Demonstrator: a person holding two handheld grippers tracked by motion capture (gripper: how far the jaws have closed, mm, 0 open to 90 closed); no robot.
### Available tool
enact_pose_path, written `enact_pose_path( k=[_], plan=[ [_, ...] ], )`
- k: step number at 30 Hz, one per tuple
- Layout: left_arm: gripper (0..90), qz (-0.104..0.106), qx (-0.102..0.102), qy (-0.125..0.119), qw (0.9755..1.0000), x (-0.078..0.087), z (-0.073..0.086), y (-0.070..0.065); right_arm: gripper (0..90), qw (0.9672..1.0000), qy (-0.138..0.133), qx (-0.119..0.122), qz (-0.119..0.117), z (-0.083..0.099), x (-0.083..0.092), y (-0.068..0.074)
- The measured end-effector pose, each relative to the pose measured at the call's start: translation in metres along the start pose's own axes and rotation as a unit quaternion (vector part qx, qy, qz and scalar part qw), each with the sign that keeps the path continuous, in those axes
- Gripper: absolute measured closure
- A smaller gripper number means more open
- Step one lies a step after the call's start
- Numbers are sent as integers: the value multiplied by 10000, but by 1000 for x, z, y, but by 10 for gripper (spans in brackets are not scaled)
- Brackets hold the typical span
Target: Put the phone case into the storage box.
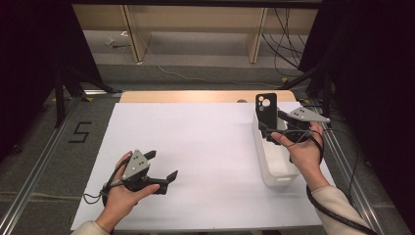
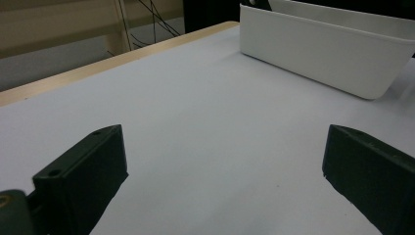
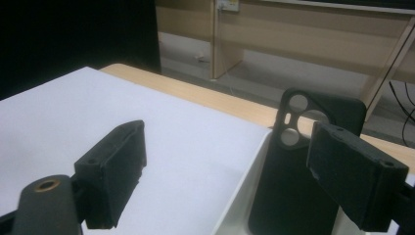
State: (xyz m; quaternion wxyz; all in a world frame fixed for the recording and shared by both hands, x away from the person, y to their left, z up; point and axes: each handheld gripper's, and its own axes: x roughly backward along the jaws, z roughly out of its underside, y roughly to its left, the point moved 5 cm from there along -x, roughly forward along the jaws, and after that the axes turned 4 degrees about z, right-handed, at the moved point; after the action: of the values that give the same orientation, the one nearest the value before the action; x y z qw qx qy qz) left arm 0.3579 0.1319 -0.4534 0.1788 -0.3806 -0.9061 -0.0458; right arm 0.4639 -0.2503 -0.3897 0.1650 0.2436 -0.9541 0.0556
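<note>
A black phone case (image 1: 266,108) with round camera cutouts stands upright at the far end of a white bin (image 1: 274,169) on the right of the table. My right gripper (image 1: 270,125) is held just above the bin beside the case, jaws wide apart. In the right gripper view the phone case (image 3: 286,196) rises behind the right jaw, not pressed between the pads, and my right gripper (image 3: 225,171) is open. My left gripper (image 1: 161,165) rests low over the white table at the near left, open and holding nothing. In its own view my left gripper (image 2: 220,166) faces the bin (image 2: 318,54).
A white sheet (image 1: 195,147) covers the table, with a wooden edge (image 1: 195,96) at the far side. Metal rails (image 1: 44,161) run along both sides. Wooden shelving legs and loose cables (image 1: 288,44) lie on the floor beyond.
</note>
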Motion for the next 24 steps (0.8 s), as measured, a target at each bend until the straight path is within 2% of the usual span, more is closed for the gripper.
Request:
enact_pose_path(
  k=[9, 24],
  plan=[
    [23, -11, 1, 11, 10000, 0, 0, 1, 161, 9997, 30, -26, -234, 9, 8, 9],
    [23, -16, 4, 9, 10000, 0, 0, 1, 161, 9990, 6, 44, -441, 17, 26, 21]
  ],
)
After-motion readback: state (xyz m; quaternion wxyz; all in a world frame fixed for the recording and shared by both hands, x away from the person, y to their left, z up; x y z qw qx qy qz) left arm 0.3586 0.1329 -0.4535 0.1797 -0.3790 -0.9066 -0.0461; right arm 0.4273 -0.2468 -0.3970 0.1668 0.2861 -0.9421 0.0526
